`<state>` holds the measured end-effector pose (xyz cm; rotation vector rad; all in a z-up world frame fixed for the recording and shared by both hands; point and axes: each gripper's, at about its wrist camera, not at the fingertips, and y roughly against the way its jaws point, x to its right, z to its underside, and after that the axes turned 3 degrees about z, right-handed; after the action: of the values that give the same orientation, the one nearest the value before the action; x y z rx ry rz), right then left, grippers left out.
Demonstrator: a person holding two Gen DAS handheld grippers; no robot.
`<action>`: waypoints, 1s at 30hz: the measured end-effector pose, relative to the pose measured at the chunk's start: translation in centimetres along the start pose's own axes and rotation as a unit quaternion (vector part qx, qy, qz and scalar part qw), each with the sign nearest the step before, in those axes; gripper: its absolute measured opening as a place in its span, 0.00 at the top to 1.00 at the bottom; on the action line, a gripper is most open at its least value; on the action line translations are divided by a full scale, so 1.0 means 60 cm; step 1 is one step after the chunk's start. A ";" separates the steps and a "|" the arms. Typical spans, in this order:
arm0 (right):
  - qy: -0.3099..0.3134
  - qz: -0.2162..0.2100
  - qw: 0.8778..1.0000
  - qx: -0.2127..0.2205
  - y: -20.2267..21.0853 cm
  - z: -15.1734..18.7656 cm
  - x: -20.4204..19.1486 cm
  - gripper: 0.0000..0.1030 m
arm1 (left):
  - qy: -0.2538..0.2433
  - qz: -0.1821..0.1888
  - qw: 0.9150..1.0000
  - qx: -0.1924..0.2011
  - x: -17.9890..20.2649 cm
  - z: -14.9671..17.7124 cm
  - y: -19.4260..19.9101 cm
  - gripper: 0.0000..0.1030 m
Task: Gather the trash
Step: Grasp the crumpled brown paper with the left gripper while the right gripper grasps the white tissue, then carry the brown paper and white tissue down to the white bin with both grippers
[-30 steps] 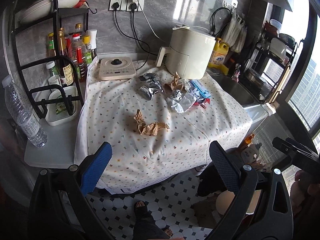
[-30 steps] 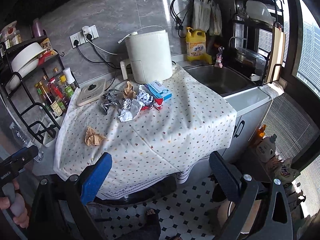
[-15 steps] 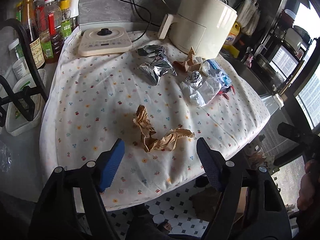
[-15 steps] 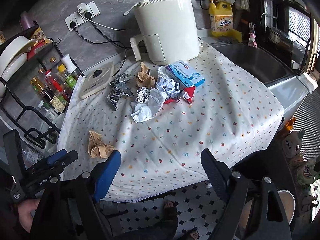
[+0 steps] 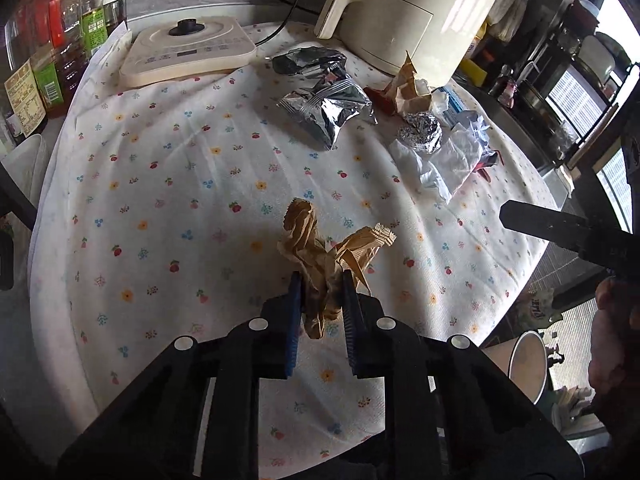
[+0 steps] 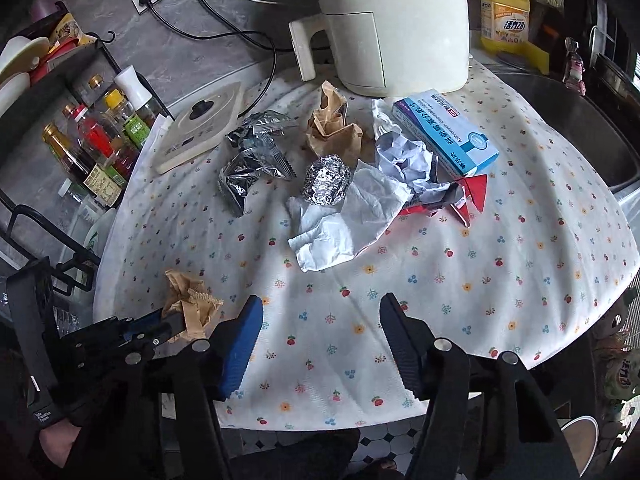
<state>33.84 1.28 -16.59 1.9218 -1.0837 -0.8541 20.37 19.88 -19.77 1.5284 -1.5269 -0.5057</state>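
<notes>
My left gripper (image 5: 320, 282) is shut on a crumpled brown paper scrap (image 5: 320, 248) at the near edge of the flowered tablecloth (image 5: 160, 184); it also shows in the right wrist view (image 6: 190, 304). My right gripper (image 6: 320, 312) is open and empty over the cloth's front edge. Further back lie a foil ball (image 6: 326, 180), a white tissue (image 6: 344, 220), silver wrappers (image 6: 256, 160), a brown paper bag (image 6: 332, 124), a blue box (image 6: 444, 132) and a red wrapper (image 6: 468, 196).
A cream air fryer (image 6: 388, 24) and a flat cooker (image 6: 200, 128) stand at the back. A rack of sauce bottles (image 6: 96, 140) is at the left, a sink (image 6: 560, 120) at the right. A white bin (image 5: 528, 364) stands on the floor, right.
My left gripper moved down and forward and closed on the brown paper scrap. My right gripper moved closer over the table and stayed open.
</notes>
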 end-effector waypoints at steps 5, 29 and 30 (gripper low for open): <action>0.015 0.002 1.000 -0.009 -0.042 -0.022 -0.028 0.51 | 0.019 -0.009 0.999 0.024 -0.037 -0.016 0.032 0.82; 0.109 -0.084 0.991 0.000 -0.011 -0.068 -0.058 0.93 | 0.073 -0.035 0.992 0.097 -0.052 -0.034 0.099 0.81; 0.111 -0.099 0.989 0.003 0.003 -0.067 -0.055 0.93 | 0.077 -0.036 0.992 0.098 -0.047 -0.033 0.100 0.81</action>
<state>35.72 5.29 -13.89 2.0993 -0.7735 -0.7209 18.05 24.07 -14.77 1.7362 -1.4393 -0.2765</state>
